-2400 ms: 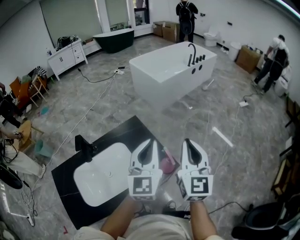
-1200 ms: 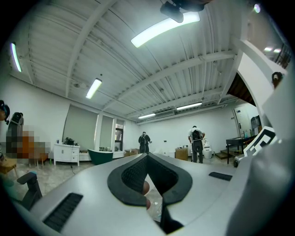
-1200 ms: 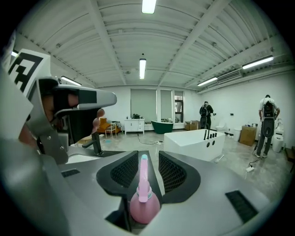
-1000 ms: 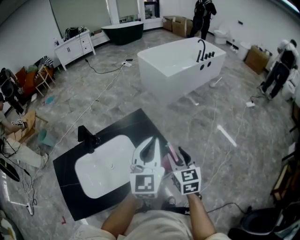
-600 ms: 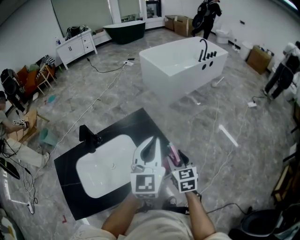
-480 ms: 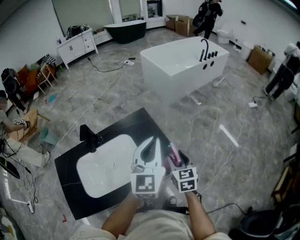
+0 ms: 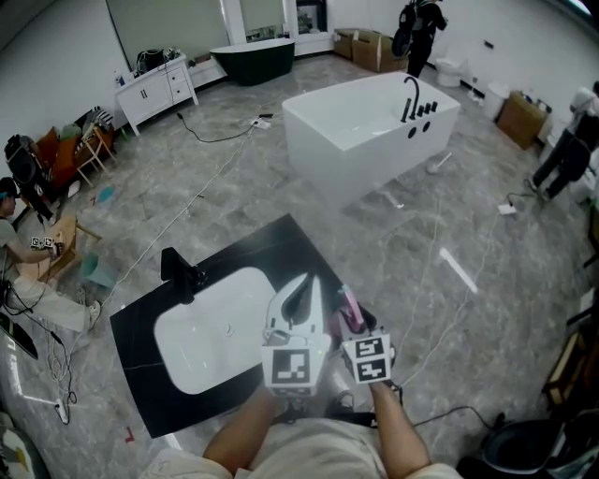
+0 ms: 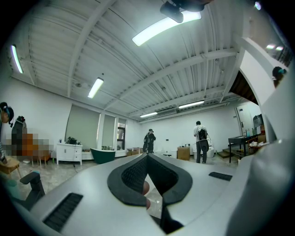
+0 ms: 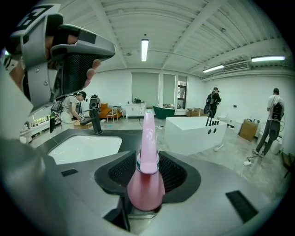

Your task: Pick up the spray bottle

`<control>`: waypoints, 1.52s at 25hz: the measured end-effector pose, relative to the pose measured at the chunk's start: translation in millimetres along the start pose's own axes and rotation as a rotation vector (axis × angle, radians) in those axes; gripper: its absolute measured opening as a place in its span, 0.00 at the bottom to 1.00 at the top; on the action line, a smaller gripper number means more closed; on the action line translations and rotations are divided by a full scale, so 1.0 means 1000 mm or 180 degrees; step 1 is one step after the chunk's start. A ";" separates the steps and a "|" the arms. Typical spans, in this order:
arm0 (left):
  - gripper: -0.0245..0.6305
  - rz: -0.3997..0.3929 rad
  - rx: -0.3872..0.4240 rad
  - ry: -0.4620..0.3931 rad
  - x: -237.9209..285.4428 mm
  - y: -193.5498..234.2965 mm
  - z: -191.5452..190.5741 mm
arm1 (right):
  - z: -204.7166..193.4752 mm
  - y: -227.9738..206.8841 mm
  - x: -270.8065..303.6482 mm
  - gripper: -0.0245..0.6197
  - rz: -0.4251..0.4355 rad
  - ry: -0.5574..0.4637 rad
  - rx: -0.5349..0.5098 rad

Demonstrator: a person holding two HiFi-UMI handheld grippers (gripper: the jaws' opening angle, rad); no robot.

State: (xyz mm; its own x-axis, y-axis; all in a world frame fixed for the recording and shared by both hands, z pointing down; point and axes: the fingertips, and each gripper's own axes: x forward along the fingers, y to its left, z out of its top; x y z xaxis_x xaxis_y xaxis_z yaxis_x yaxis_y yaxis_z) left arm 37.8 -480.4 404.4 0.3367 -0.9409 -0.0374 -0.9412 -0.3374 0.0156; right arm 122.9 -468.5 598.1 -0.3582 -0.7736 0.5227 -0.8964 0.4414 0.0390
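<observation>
A pink spray bottle (image 7: 348, 306) stands on the right end of a black counter (image 7: 271, 245). In the right gripper view the spray bottle (image 9: 146, 182) rises between the two black pads, its tall nozzle upright. My right gripper (image 7: 355, 316) tilts down over it. The right gripper (image 9: 146, 162) has its jaws closing, with slim gaps still showing beside the bottle's neck. My left gripper (image 7: 301, 282) hangs level to the left of the bottle and holds nothing. Seen from its own camera, the left gripper (image 8: 147, 156) has its pads meeting at the tip.
A white sink (image 7: 201, 329) with a black faucet (image 7: 178, 268) fills the counter's left part. Beyond it stands a white bathtub (image 7: 365, 122). Cables (image 7: 187, 210) trail over the grey floor. People stand at the back (image 7: 416, 23) and at the right edge (image 7: 571, 140).
My right gripper has tipped downward and sunk around the pink bottle. The left gripper has stayed where it was.
</observation>
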 end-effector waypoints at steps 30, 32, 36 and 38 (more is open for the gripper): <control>0.04 0.0003 0.0020 0.0033 -0.003 0.003 -0.005 | 0.055 -0.014 -0.038 0.27 -0.0156 -0.0633 0.0022; 0.04 -0.0004 0.0025 0.0035 -0.003 0.001 -0.005 | 0.066 -0.018 -0.047 0.27 -0.0189 -0.0735 0.0029; 0.04 -0.0028 0.0001 0.0027 -0.002 -0.003 -0.005 | 0.091 -0.025 -0.067 0.27 -0.0295 -0.0942 0.0007; 0.04 -0.0036 -0.0048 0.0024 -0.002 -0.004 -0.005 | 0.102 -0.026 -0.080 0.27 -0.0347 -0.0976 0.0011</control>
State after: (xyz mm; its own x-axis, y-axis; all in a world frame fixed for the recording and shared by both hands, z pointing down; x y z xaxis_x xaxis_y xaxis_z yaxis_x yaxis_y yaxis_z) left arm 40.6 -477.2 409.5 0.3476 -0.9371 -0.0301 -0.9368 -0.3485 0.0302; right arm 148.3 -465.1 468.4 -0.3215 -0.9174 0.2347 -0.9345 0.3473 0.0773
